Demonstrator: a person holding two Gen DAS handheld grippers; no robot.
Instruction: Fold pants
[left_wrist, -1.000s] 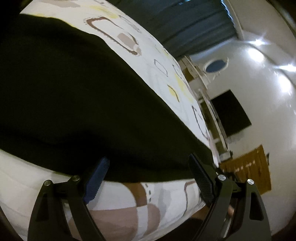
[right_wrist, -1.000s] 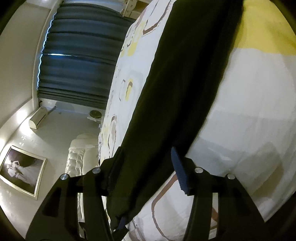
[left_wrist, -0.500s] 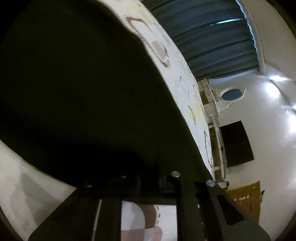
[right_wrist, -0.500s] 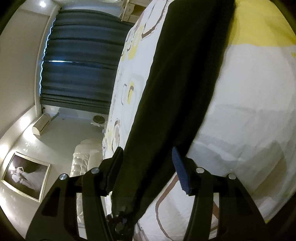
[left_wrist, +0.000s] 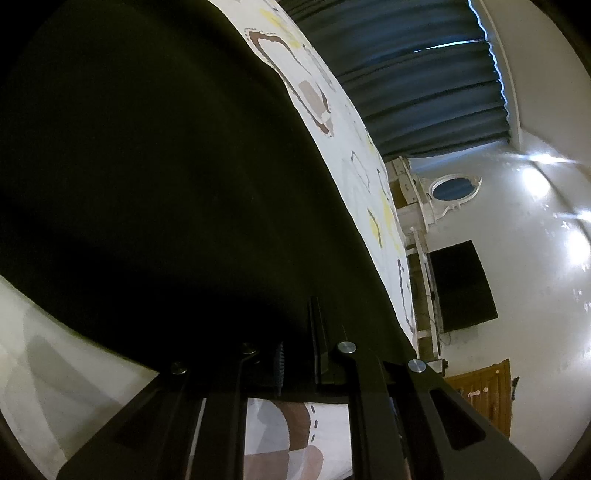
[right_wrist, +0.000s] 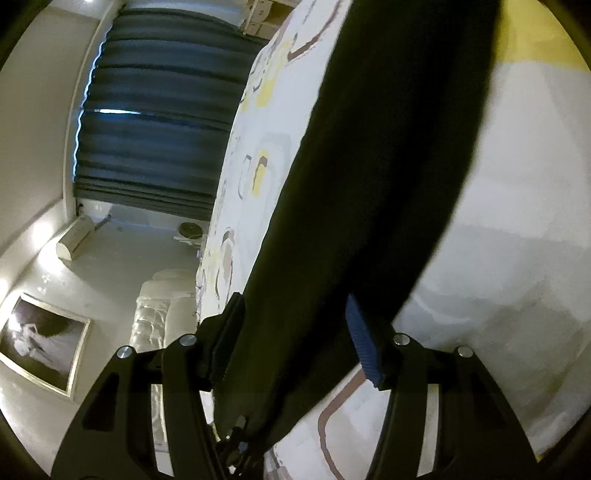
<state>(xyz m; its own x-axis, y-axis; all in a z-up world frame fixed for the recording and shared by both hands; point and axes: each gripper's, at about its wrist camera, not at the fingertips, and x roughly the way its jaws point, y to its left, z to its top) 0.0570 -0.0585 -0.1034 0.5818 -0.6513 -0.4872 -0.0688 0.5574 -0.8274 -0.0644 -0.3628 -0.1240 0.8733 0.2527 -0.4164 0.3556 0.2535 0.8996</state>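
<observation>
The black pants (left_wrist: 155, 177) lie spread on a bed with a white sheet patterned in brown and yellow (left_wrist: 317, 96). In the left wrist view my left gripper (left_wrist: 295, 363) is shut on the near edge of the pants. In the right wrist view the pants (right_wrist: 369, 166) run as a long dark band away from me, and my right gripper (right_wrist: 295, 332) is open with its jaws on either side of the near end of the fabric.
Dark blue curtains (left_wrist: 424, 74) hang behind the bed. A dresser with an oval mirror (left_wrist: 454, 188) and a wall TV (left_wrist: 461, 291) stand to one side. A white tufted headboard (right_wrist: 162, 306) and a framed picture (right_wrist: 40, 343) show in the right wrist view.
My left gripper moved in over the pants edge and closed on it. My right gripper stayed open and shifted only slightly along the fabric.
</observation>
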